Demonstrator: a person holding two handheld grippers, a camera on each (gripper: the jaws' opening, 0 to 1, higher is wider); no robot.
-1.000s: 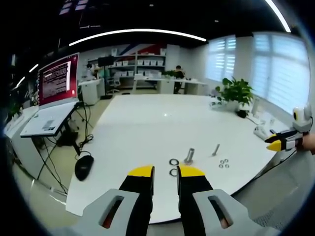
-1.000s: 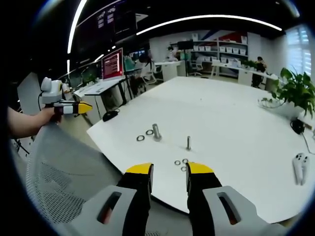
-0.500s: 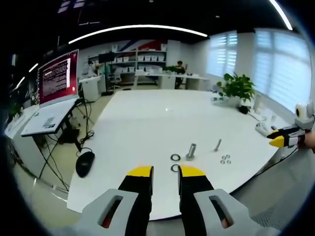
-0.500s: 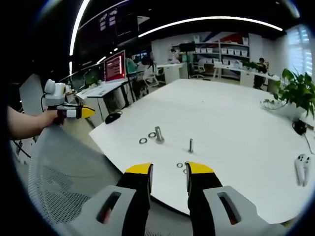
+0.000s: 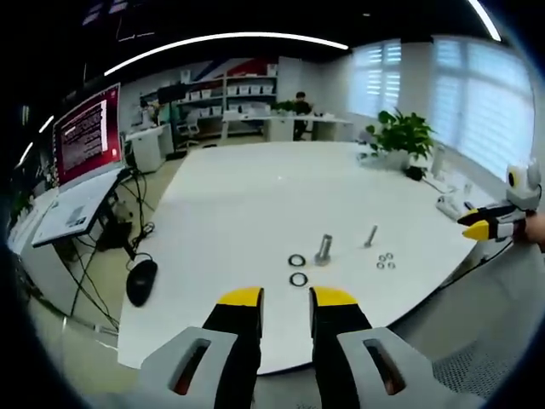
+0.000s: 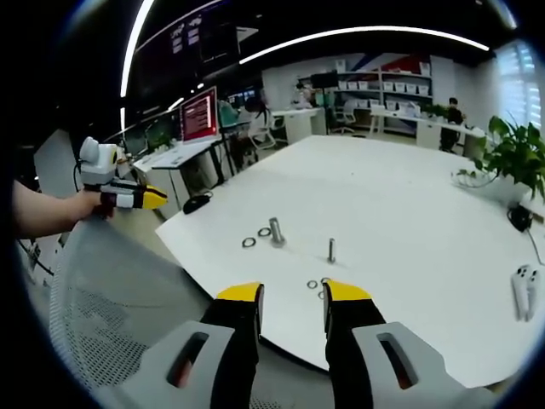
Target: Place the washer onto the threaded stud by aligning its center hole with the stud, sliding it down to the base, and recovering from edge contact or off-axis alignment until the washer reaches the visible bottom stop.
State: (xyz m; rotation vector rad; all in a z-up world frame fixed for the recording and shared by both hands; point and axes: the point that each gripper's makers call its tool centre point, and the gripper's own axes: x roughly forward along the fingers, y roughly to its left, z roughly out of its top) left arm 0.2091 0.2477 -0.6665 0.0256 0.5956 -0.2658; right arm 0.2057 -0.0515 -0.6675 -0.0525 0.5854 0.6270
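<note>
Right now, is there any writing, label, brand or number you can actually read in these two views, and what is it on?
None can be read.
Monitor: rows of pale text on a red screen, too small and blurred to make out.
Ceiling panels: pale marks, blurred, not legible.
Left gripper, right gripper, large bolt, thin stud, washers: no markings visible.
</note>
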